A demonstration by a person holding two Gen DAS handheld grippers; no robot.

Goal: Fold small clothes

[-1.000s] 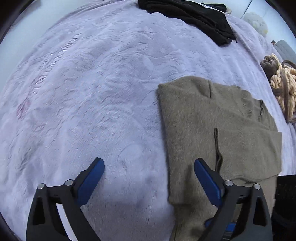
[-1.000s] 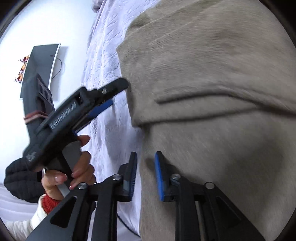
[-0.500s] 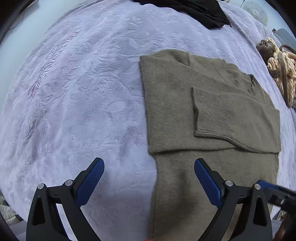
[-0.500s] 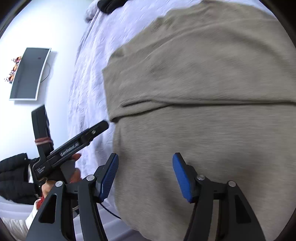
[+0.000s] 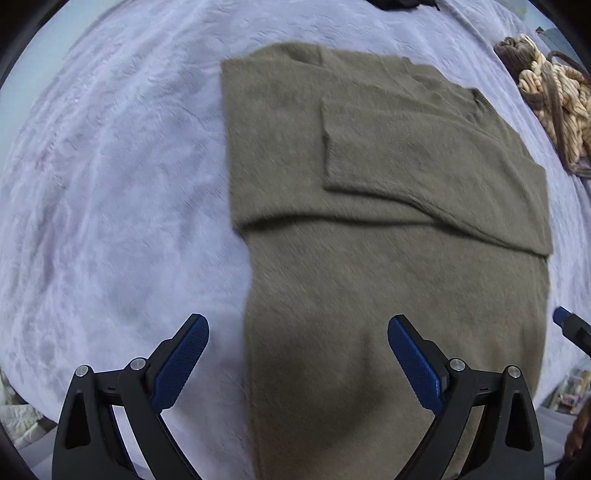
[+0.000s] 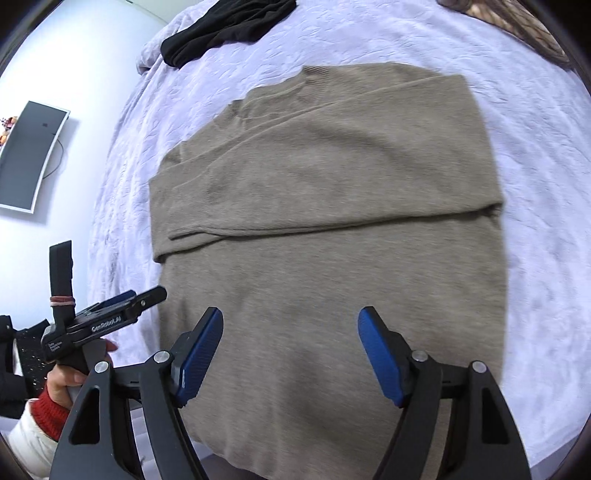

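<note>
Sweater [image 6: 332,229], olive-brown knit, lies flat on the lavender bedspread [image 5: 110,184], both sleeves folded in across the chest, hem nearest you.

Left side: your left gripper [image 5: 297,363] hovers above the hem's left edge, jaws wide apart, nothing between them. In the right wrist view the same gripper shows beside the sweater's left edge, held in a hand [image 6: 70,380] with a red cuff; white lettering on its arm reads roughly "GenRobot.AI", smaller print below too small to read.

Right side: your right gripper [image 6: 291,356] has just been opening; jaws stand apart over the lower body, clear of the cloth.

Step, as judged: sleeves done, body fold next. That calls for pinching both hem corners and carrying them up to the shoulders.

Beyond: black garment [image 6: 225,29] at the far edge, a cream-and-brown knitted item [image 5: 550,103] at the right.
</note>
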